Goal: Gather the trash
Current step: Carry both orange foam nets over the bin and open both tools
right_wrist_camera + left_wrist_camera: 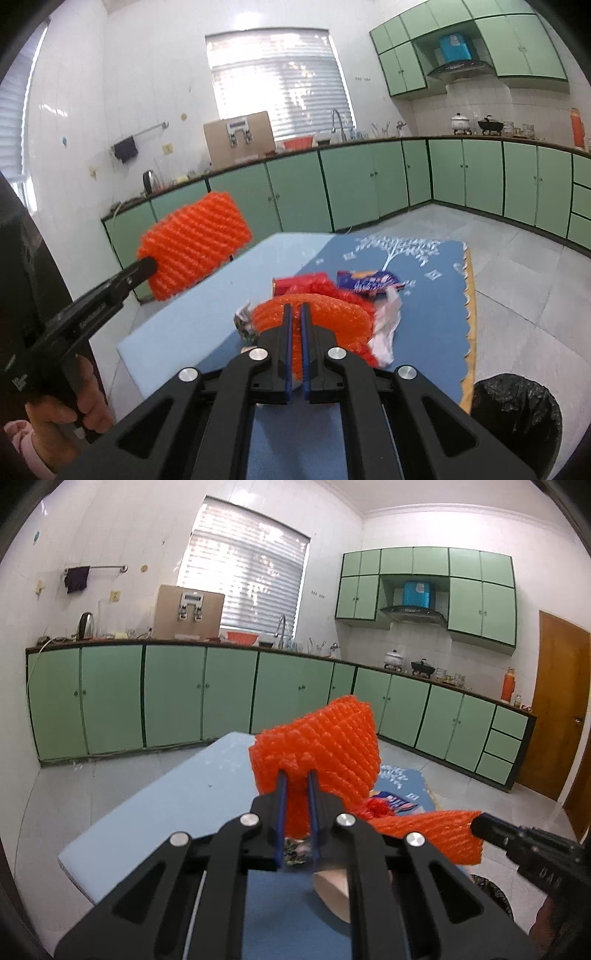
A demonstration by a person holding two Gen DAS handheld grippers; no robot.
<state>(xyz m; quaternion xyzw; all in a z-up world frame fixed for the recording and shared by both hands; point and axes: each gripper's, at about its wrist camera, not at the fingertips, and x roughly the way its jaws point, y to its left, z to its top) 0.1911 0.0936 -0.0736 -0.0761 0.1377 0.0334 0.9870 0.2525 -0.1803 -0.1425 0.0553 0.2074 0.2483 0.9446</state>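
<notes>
My left gripper [296,775] is shut on an orange foam fruit net [325,749] and holds it above the blue mat [177,805]. The same net shows at the left of the right wrist view [192,243], pinched by the left gripper [149,266]. My right gripper [295,310] is shut on a second orange foam net [325,317], which shows in the left wrist view [424,832] with the right gripper [476,823] at its end. A blue snack wrapper [365,280], red mesh [314,284], white plastic [384,332] and a small foil wrapper [245,325] lie on the mat.
A bin lined with a black bag [517,413] stands on the tiled floor at the mat's right. A beige block [332,890] lies under the left gripper. Green cabinets [173,694] run along the walls. A wooden door [557,709] is at the right.
</notes>
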